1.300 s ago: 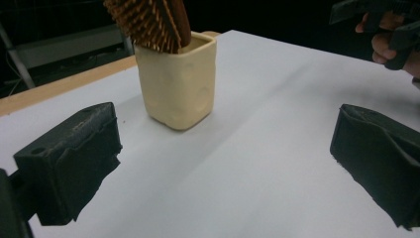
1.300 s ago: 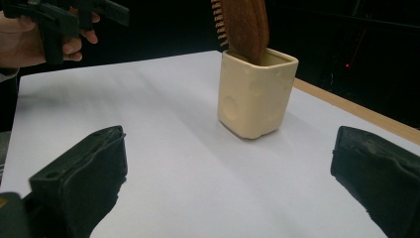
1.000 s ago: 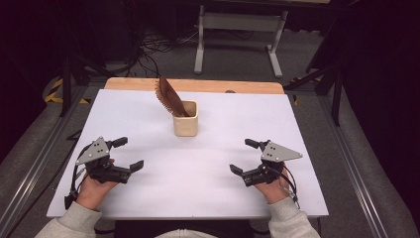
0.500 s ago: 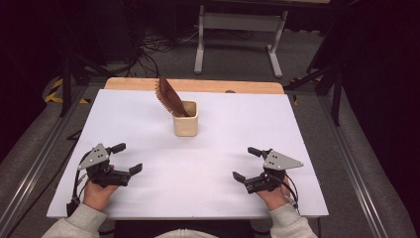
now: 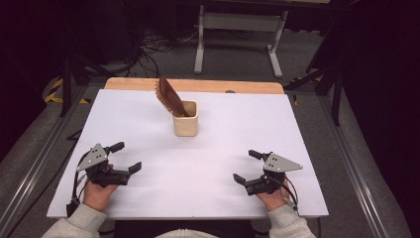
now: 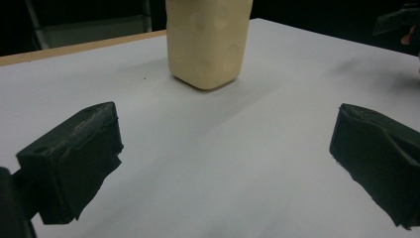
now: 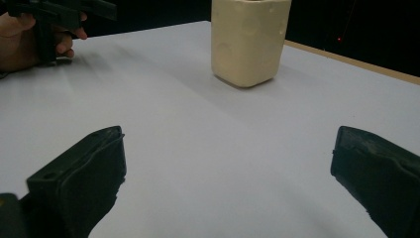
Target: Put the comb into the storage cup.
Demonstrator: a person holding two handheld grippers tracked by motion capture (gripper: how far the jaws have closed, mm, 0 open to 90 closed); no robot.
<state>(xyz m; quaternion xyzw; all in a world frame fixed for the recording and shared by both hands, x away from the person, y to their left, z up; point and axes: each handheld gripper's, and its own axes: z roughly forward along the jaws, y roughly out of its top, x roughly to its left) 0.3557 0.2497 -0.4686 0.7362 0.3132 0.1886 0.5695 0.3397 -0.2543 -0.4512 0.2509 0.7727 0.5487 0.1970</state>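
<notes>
Resting low on the white table point(image 5: 218, 148), both grippers sit on the near side of the cup point(image 5: 186, 119), well apart from it and from each other. Left gripper point(image 5: 130, 157): jaws spread wide, nothing between them; the left gripper view shows bare tabletop in the gap and the cup point(image 6: 208, 42) ahead. Right gripper point(image 5: 247, 166): jaws likewise spread wide and empty; the right gripper view shows the cup point(image 7: 247, 39) ahead and the other hand point(image 7: 29, 42) off to the side. The cup, cream-coloured, stands upright, centred toward the far edge of the table. A brown comb point(image 5: 171, 96) stands in the cup, leaning away to the left, toothed end up and well clear of the rim. Judgement: the comb appears placed in the cup, and neither gripper touches either thing. Nothing remains held. If the work is placing the comb, it looks complete; if removal, no approach has begun.
</notes>
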